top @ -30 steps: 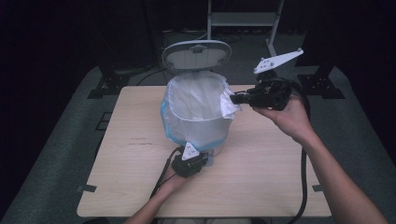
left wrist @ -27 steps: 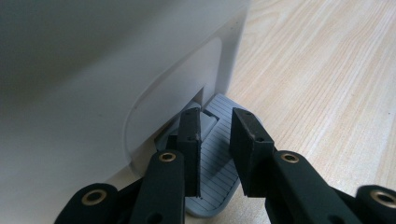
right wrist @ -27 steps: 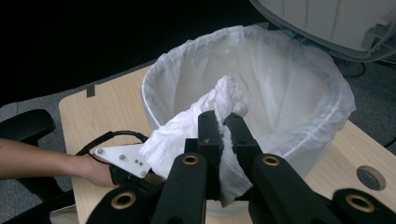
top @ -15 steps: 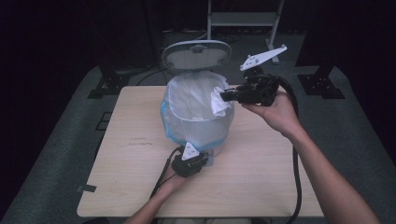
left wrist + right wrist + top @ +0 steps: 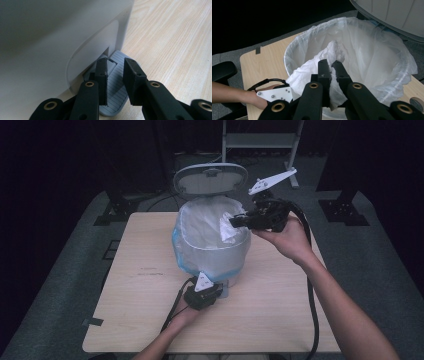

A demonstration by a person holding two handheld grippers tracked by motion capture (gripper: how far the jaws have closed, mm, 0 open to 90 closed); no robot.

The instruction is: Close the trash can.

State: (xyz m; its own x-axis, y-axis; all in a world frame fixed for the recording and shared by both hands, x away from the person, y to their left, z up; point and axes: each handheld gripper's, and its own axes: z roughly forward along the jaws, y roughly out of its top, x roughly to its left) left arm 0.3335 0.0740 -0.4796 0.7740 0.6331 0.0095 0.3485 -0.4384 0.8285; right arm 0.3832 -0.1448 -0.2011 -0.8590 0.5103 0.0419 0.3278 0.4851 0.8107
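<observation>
Both my jaws are narrow: my right gripper (image 5: 331,65) pinches a crumpled tissue (image 5: 317,67), feather-light and soft, over the lined bin (image 5: 409,67). My left gripper (image 5: 115,75) presses the stiff pedal (image 5: 117,82) beneath its near-closed jaws.

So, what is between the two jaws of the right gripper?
A crumpled white tissue, pinched by the right gripper over the lined bin, as the right gripper view shows.

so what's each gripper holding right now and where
Right gripper pinches a crumpled white tissue near its middle, over the bin. Left gripper holds nothing, jaws pressing the bin's pedal.
</observation>
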